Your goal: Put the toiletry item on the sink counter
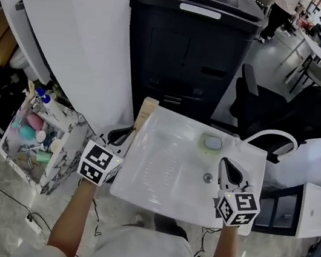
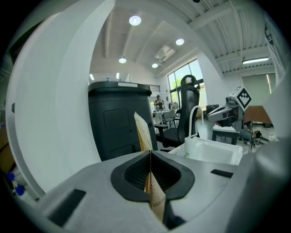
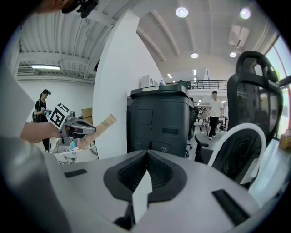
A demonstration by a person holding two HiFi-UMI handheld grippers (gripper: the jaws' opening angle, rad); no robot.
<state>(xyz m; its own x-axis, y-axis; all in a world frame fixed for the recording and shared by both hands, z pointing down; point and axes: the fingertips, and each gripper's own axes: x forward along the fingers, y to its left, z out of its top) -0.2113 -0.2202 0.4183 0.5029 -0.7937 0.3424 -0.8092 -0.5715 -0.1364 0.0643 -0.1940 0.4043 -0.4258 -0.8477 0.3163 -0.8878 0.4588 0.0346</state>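
The toiletry item is a flat tan paper packet (image 1: 145,111). My left gripper (image 1: 123,137) is shut on its lower end and holds it upright over the left rim of the white sink counter (image 1: 158,177). In the left gripper view the packet (image 2: 144,134) stands pinched between the shut jaws of the left gripper (image 2: 150,157). The right gripper view shows the same packet (image 3: 102,124) from the side, tilted. My right gripper (image 1: 231,168) hovers over the right side of the basin, and the right gripper (image 3: 146,154) has its jaws shut with nothing between them.
A drain (image 1: 207,177) and a small round dish (image 1: 212,142) lie in the basin, and a white arched faucet (image 1: 272,137) stands at its back right. A black bin (image 1: 191,44) is behind. A marbled box of toiletries (image 1: 38,140) sits left, a black office chair (image 1: 302,110) right.
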